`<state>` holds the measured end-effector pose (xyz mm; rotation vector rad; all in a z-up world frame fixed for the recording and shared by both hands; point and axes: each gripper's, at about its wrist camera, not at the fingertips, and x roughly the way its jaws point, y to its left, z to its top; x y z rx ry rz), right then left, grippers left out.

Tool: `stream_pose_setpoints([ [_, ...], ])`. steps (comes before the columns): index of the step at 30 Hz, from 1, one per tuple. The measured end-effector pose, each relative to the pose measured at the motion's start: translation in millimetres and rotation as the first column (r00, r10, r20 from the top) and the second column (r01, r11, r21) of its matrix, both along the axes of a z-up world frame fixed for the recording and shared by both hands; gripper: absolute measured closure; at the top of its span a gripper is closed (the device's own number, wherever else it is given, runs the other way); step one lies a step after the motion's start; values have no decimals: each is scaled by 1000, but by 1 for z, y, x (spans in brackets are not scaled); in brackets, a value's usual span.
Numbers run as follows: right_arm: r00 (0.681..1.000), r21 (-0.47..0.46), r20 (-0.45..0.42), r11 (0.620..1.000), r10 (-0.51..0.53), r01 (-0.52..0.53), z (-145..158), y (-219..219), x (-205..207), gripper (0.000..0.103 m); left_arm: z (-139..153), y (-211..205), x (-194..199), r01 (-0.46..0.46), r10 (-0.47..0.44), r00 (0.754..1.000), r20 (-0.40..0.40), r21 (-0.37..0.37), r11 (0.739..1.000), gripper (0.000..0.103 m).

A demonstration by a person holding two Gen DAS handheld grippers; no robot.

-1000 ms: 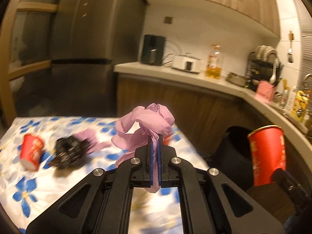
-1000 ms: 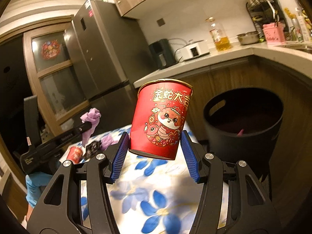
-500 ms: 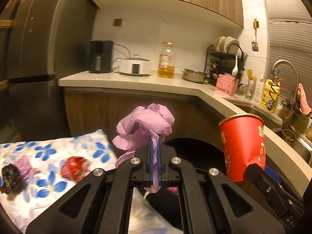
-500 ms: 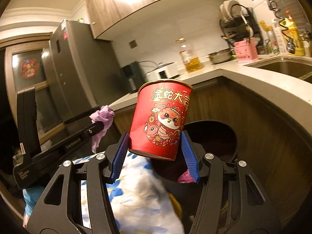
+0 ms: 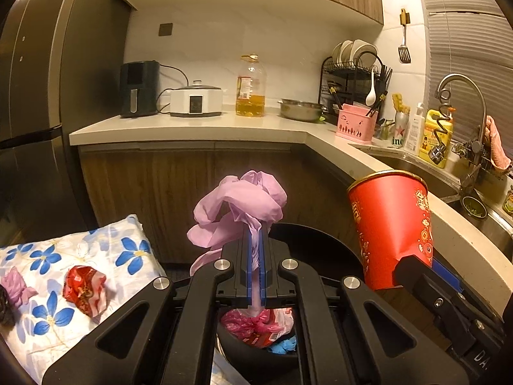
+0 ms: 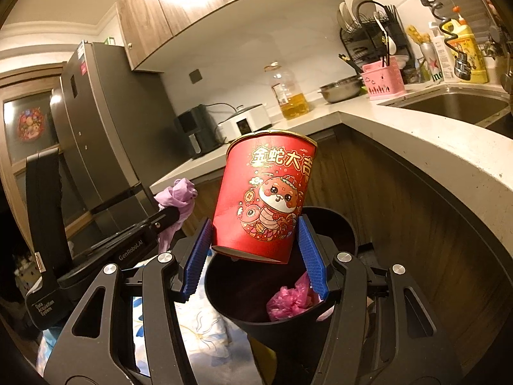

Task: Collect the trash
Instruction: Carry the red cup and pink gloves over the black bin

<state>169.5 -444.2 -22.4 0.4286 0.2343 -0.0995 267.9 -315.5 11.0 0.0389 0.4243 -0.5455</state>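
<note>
You have swung both grippers from the table to the black bin (image 6: pixel 336 224): left gripper (image 5: pixel 255 256) pinches the purple glove (image 5: pixel 239 205), right gripper (image 6: pixel 256 250) clamps the red paper cup (image 6: pixel 266 195); release next.

Each black plastic two-finger gripper (image 5: pixel 255 256) is fitted with ribbed blue pads (image 6: pixel 308 250). Silver screws are set at the linkage joints. White lettering is printed on the left gripper's body (image 6: pixel 130 250).
</note>
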Motion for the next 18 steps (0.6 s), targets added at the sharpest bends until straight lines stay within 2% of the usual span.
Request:
stream_pose_setpoints([
  [18, 1000, 0, -27, 1000, -2, 2, -6, -7, 15, 49, -9, -12, 13, 44, -43, 999, -24, 6, 999, 100],
])
